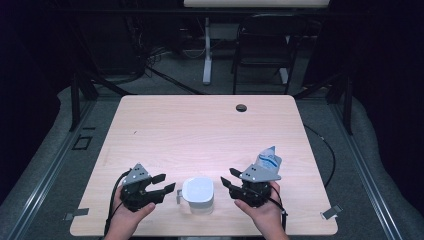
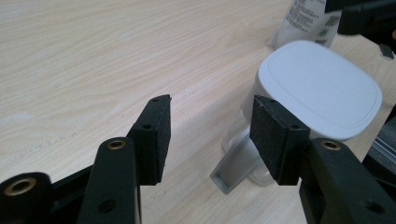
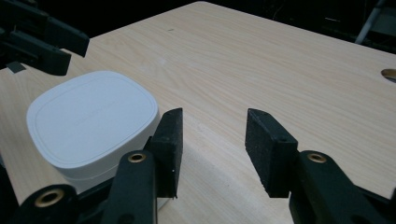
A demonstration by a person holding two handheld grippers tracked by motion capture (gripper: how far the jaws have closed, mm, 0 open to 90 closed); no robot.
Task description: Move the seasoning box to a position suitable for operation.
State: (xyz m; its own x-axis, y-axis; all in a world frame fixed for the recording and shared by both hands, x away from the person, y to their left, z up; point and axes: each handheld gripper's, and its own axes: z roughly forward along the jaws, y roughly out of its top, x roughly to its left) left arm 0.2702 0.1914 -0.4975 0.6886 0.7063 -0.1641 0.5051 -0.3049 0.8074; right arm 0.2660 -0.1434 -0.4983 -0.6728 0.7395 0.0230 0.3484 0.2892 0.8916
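Note:
A clear container with a white lid (image 1: pixel 198 194) (image 2: pixel 320 88) (image 3: pixel 91 121) stands near the front edge of the wooden table (image 1: pixel 200 130), a grey handle (image 2: pixel 233 170) sticking out on its left side. My left gripper (image 1: pixel 160 184) (image 2: pixel 210 135) is open just left of the container, its jaws empty and close to the handle. On the container's right, my right gripper (image 1: pixel 229 178) (image 3: pixel 212 149) is open and empty too. A white and blue pouch (image 1: pixel 268 159) (image 2: pixel 306 21) stands behind the right gripper.
A round cable hole (image 1: pixel 241 107) (image 3: pixel 388 74) sits near the table's far edge. Beyond the table stand a dark chair (image 1: pixel 262 45) and a white desk leg (image 1: pixel 207 50). Grey floor mats flank the table.

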